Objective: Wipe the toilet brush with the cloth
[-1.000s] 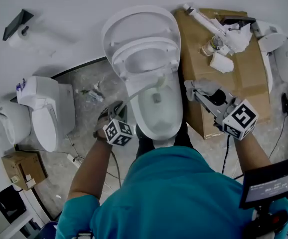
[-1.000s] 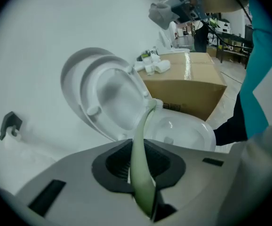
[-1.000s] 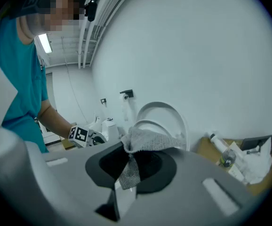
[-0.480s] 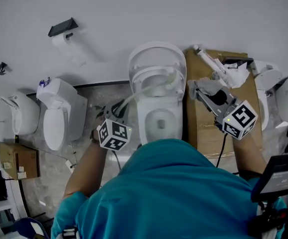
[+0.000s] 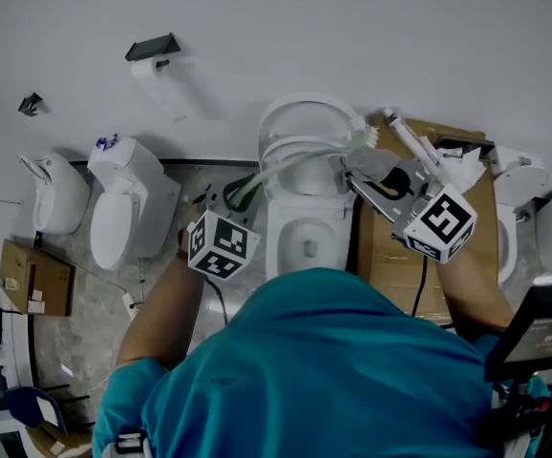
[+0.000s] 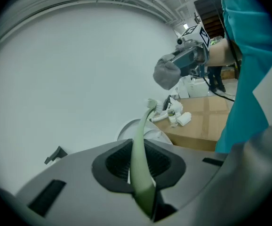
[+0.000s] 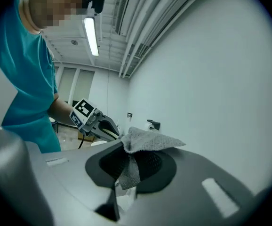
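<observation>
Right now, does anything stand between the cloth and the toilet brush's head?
Nothing visible. The right gripper holds the cloth near the head of the toilet brush, which the left gripper holds up over the toilet; only air separates them.

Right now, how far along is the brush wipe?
Done: toilet brush is clamped in the left hand-held gripper, up out of the toilet; cloth is clamped in the right hand-held gripper. In hand: cloth is held close beside the brush head, apparently not touching. Left: the wiping itself.
</observation>
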`<state>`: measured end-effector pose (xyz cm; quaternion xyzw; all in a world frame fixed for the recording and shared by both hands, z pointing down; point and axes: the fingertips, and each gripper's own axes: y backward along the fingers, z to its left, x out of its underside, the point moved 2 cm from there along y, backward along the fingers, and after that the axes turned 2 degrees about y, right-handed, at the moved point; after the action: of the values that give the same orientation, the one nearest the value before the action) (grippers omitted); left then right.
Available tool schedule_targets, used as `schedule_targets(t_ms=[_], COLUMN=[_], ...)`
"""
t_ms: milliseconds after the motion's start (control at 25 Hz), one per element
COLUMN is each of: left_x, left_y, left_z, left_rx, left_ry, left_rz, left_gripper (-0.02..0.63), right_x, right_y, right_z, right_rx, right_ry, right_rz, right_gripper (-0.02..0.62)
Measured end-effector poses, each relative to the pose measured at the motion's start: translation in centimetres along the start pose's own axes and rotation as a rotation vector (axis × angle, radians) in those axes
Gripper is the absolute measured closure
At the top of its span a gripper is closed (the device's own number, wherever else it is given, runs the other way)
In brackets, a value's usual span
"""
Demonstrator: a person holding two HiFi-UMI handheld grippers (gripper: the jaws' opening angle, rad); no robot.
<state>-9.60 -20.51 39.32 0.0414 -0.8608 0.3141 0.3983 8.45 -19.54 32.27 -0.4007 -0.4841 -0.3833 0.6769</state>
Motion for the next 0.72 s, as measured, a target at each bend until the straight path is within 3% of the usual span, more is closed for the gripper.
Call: schedule_targets(t_ms=[240, 400, 560, 720], left_x=[-1.7, -2.4, -2.5, -2.5], left_y=[0.7, 0.8, 0.5, 0.2], left_z=[1.1, 2.0, 2.4, 2.7], left_rx=[0.126, 0.174, 0.193, 0.196], left_ry=[-0.063, -0.125, -0.166, -0.181], left_rz=[-0.097, -0.138, -0.158, -0.164], left_gripper=[0.548, 0.548, 0.548, 0.548], right_x=[-4.4, -5.3, -4.9, -4.2], right_y=[-7.7, -12.1, -14.7, -15.8], right_z=[5.1, 8.0, 8.8, 8.2], right_rx=[-0.18, -0.309, -0.382, -0.385], right_ry=[0.323, 0.533, 0.614, 0.657], right_rz=[0.11, 0.183, 0.255, 0.326], right_gripper=[0.557, 0.557, 0.557, 0.558])
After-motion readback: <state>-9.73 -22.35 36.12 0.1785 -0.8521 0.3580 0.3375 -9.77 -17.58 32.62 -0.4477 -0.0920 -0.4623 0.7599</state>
